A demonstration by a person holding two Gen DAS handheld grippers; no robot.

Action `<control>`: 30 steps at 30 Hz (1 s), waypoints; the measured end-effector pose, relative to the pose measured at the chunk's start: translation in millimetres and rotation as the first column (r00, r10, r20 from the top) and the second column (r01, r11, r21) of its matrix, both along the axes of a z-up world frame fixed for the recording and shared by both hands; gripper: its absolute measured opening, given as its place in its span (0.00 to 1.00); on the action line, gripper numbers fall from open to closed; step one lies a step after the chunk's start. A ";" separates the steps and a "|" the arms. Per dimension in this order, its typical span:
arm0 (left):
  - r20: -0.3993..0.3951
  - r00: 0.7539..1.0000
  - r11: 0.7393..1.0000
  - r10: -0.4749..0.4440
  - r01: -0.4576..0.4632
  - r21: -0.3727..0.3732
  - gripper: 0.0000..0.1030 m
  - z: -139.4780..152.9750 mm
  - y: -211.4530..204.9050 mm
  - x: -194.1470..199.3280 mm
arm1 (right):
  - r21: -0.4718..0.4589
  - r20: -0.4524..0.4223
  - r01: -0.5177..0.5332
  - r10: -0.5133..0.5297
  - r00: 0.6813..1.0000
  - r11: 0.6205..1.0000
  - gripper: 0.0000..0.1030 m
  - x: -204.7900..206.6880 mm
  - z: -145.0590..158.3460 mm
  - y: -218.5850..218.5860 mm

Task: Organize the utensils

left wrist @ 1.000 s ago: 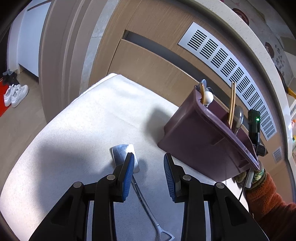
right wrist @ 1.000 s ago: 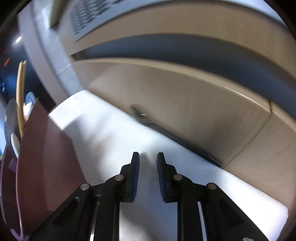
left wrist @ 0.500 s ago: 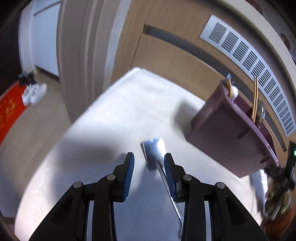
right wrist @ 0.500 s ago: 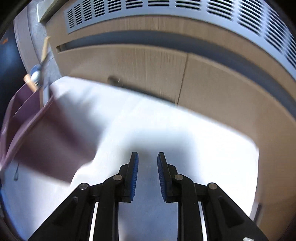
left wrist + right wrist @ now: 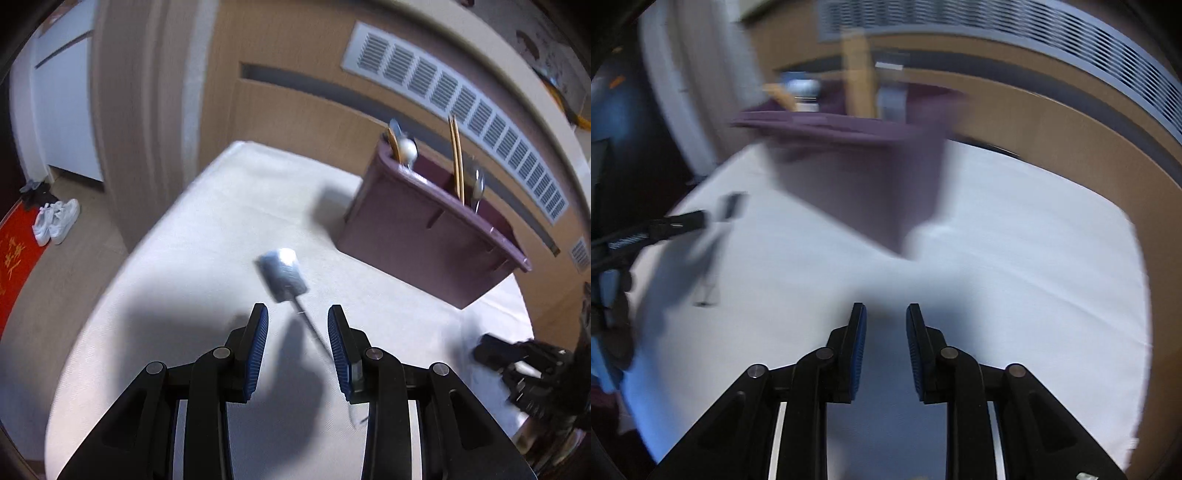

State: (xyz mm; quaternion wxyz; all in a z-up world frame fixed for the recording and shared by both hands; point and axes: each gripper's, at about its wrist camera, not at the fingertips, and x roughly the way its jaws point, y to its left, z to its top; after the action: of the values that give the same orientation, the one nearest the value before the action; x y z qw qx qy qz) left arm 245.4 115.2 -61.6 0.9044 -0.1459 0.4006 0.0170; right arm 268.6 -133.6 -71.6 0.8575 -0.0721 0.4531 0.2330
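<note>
Two claws hang over a desk (image 5: 192, 236) covered in white cloth. Left claw (image 5: 297, 347) has its blue-padded fingers apart with nothing between them; a metal spatula (image 5: 283, 275) lies flat on the cloth just ahead, its square blade at about 12 o'clock from the fingertips and its thin handle running back toward the right finger. Whether the handle touches that finger cannot be told through the blur. At 2 o'clock stands a maroon utensil caddy (image 5: 428, 229), holding chopsticks (image 5: 456, 158), a spoon (image 5: 477, 186) and, at its far end, a white-headed utensil (image 5: 408, 149). Right claw (image 5: 882, 350) is also parted and empty above bare cloth, with the caddy at 12 o'clock, heavily blurred. White sneakers (image 5: 55, 221) sit on the floor at 9 o'clock.
</note>
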 end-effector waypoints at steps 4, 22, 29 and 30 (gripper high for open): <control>0.028 0.996 0.996 0.085 -0.085 0.002 0.35 7.7 34.0 -30.1 | 0.019 -0.007 -0.161 0.161 0.987 0.987 0.30 -1.7 -3.5 81.2; 0.018 0.997 0.988 0.073 -0.070 -0.137 0.37 -12.8 75.1 -52.4 | -0.107 0.015 -0.206 0.209 0.978 0.973 0.48 58.5 -26.9 227.6; -0.008 1.000 0.991 0.011 -0.012 -0.135 0.37 -12.8 50.5 -41.6 | -0.102 -0.022 -0.227 0.226 0.974 0.968 0.29 42.6 -21.5 191.5; -0.012 1.000 0.991 -0.002 0.001 -0.131 0.37 -12.5 44.7 -39.3 | -0.109 -0.021 -0.229 0.228 0.973 0.967 0.29 36.9 -20.8 181.4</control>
State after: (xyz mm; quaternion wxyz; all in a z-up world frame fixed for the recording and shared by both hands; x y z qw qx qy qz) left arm 206.1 159.9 -74.1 0.8904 -0.2044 0.4067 -0.0091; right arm 305.5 47.8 -92.4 0.8177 -0.1704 0.4575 0.3051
